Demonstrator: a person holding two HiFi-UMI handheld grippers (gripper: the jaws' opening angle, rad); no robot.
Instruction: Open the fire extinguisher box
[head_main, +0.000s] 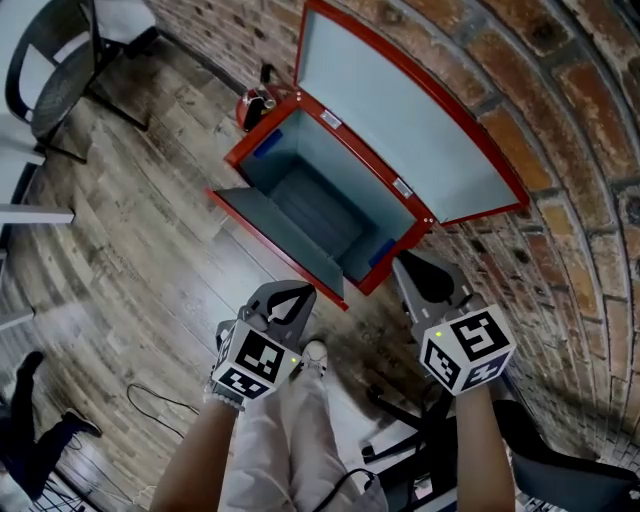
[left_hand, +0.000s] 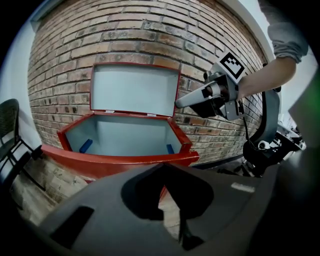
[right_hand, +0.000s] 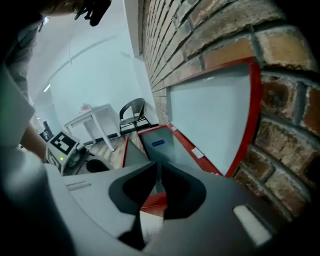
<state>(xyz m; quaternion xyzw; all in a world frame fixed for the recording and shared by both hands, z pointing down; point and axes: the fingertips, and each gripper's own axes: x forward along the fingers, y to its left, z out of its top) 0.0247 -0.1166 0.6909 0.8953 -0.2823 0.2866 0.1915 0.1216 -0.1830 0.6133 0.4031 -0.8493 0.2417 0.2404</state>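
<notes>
Against the brick wall, the fire extinguisher box is found open.
Left claw and right claw are closed, empty.

The red metal box stands open above and in front. Its raised grey-lined lid against the brick wall closes the rear; the dropped front panel lies on the floor ahead.
</notes>
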